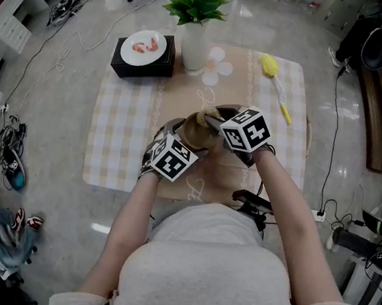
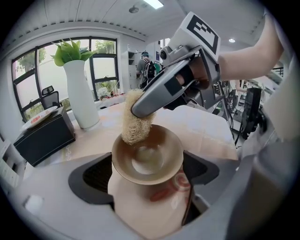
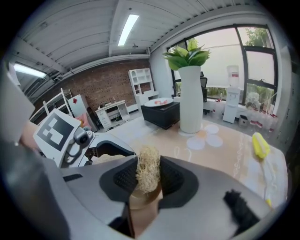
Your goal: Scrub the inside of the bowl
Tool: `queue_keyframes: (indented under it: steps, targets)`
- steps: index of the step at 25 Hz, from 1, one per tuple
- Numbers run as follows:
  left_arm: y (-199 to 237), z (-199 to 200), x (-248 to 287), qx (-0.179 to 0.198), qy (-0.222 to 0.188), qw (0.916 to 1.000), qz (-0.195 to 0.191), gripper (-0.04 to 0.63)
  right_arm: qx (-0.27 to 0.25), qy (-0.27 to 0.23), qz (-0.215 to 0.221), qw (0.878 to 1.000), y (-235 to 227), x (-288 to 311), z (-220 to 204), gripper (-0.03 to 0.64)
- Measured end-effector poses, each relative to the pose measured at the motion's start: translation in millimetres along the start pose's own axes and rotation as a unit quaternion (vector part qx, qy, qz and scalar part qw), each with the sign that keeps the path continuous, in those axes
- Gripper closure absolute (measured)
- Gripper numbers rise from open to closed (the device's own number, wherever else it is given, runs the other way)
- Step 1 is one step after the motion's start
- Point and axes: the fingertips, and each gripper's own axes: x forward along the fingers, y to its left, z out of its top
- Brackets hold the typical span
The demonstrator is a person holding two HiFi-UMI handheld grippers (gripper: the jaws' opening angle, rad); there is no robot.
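A tan bowl is tilted up off the table, and my left gripper is shut on it, one jaw on each side of its rim. My right gripper is shut on a pale fibrous loofah scrubber, which presses against the bowl's inner wall at the upper left. In the right gripper view the scrubber sits between the dark pads, with the bowl just below it. From the head view both grippers meet over the bowl above the table's near middle, left gripper and right gripper.
A checked tablecloth covers the table. A white vase with a green plant stands at the back. Left of it a black box carries a white plate. A yellow long-handled brush lies at the back right. Cables run over the floor.
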Motion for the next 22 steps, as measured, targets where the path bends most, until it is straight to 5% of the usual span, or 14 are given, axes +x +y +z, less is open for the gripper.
queue_keyframes:
  steps: [22]
  targets:
    - [-0.7,-0.4,-0.5,0.006,0.007,1.0,-0.004,0.114,-0.039,0.059,0.06,0.996,21.0,-31.3,-36.5,0.509]
